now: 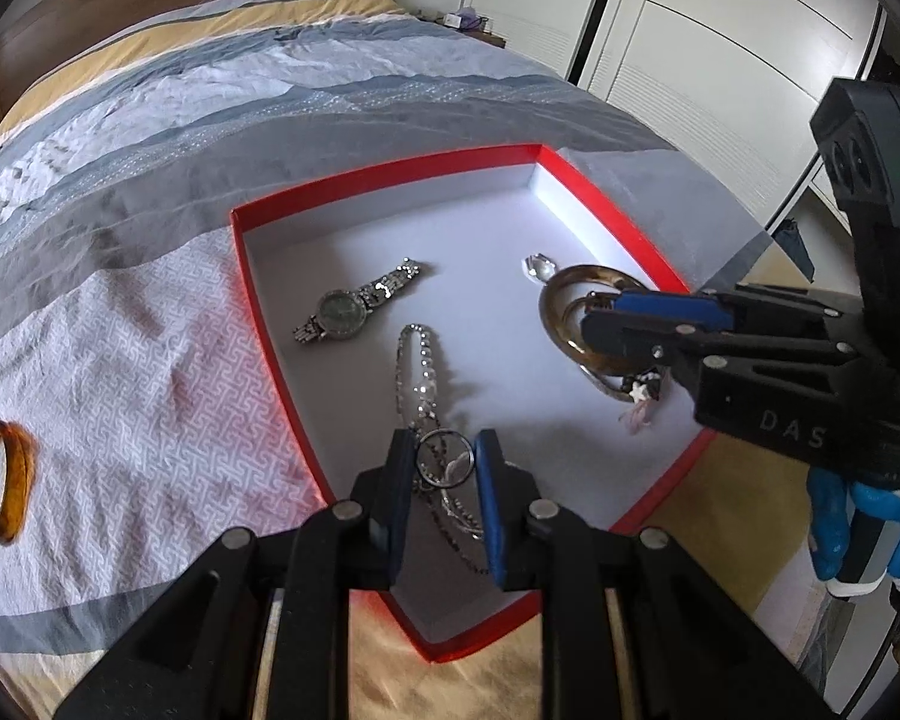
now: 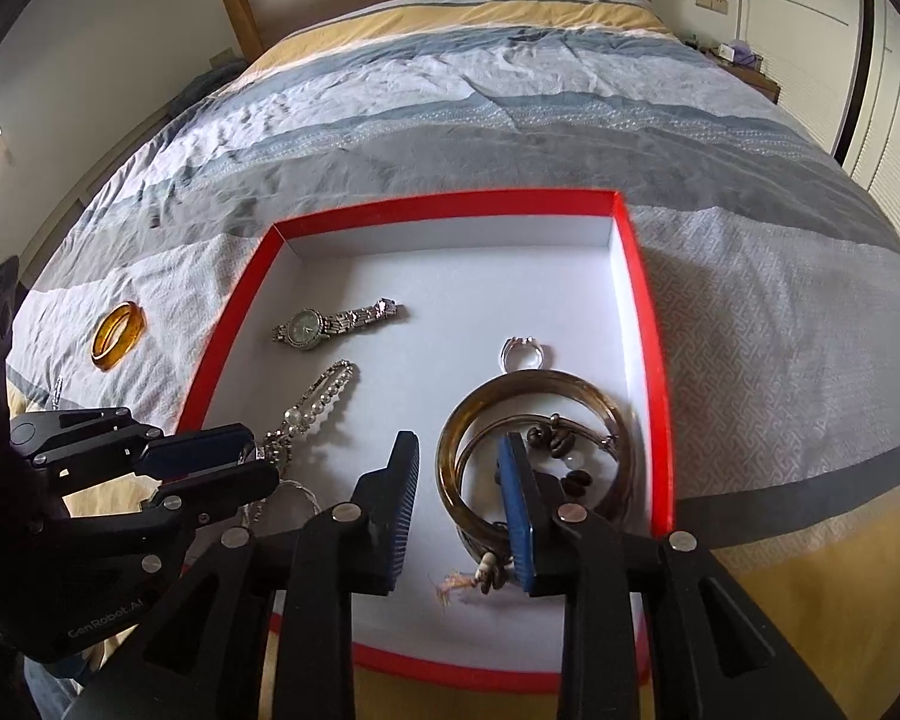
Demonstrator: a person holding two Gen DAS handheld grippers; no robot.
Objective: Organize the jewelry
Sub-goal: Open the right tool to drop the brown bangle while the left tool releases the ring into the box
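Left wrist view is showing one watch (image 1: 345, 309), one ring (image 1: 539, 267), two bangles inside the red box (image 1: 258, 300); left gripper (image 1: 444, 468) fingers are straddling a keyring (image 1: 445, 457) narrowly, right gripper (image 2: 459, 480) fingers are spreading wide.

"DAS" on right claw (image 1: 588, 315); "GenRobot.AI" on left claw (image 2: 258, 456).

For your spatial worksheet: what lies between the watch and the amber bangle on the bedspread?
The red box wall, then bare bedspread, separate the watch from the amber bangle; the right wrist view shows it.
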